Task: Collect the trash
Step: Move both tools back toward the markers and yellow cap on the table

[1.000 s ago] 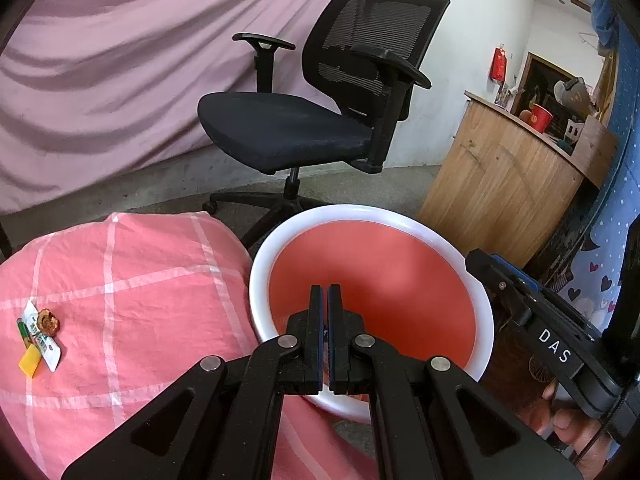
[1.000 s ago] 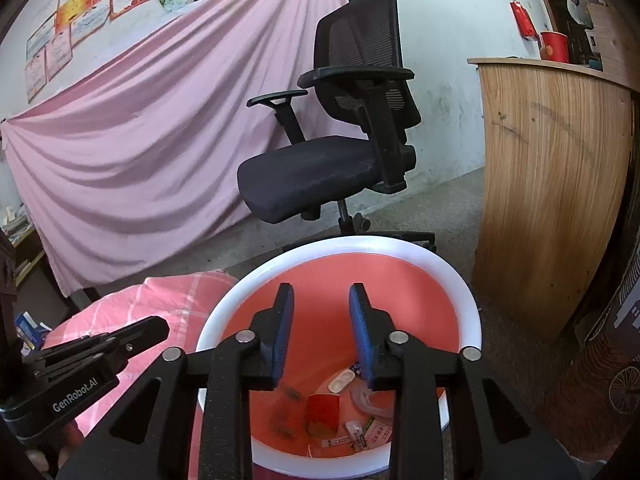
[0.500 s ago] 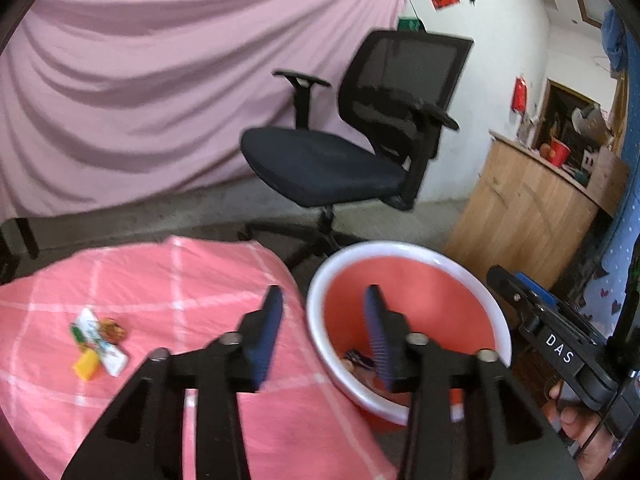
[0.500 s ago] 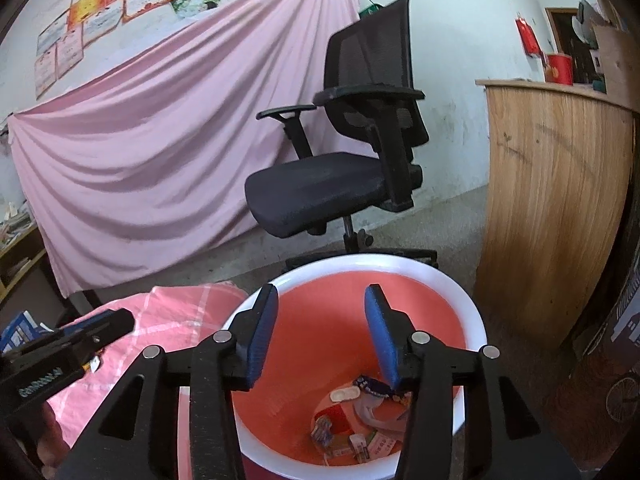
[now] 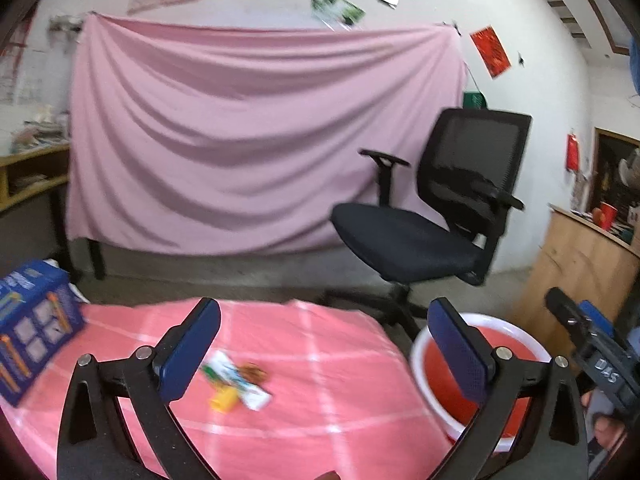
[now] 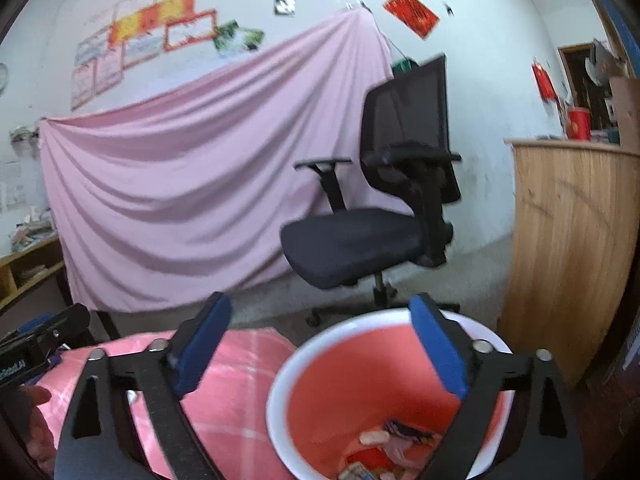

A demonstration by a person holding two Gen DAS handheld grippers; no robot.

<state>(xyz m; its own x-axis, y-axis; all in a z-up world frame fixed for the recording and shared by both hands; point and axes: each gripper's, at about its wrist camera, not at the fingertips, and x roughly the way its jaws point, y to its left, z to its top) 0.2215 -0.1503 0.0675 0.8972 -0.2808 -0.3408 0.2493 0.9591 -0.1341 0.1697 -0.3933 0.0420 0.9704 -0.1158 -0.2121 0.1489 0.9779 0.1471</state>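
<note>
I count: grippers [image 5: 324, 344] 2 | bin [image 6: 280, 384] 1 | chair [image 5: 420, 240] 1 | blue box [image 5: 32, 332] 1 | red cup [image 6: 579, 123] 1 | scraps on cloth [image 5: 236, 380] about 3

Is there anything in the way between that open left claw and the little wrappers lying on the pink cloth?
Nothing visible. The left gripper, jaws just opened wide and empty, looks straight at the wrappers on the pink checked cloth. The blue box sits off to the side.

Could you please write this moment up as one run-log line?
left claw: open, empty, jaws just opened | right claw: open, empty, jaws just opened | small wrappers: on pink checked cloth | white-rimmed red bin: holds trash
</note>
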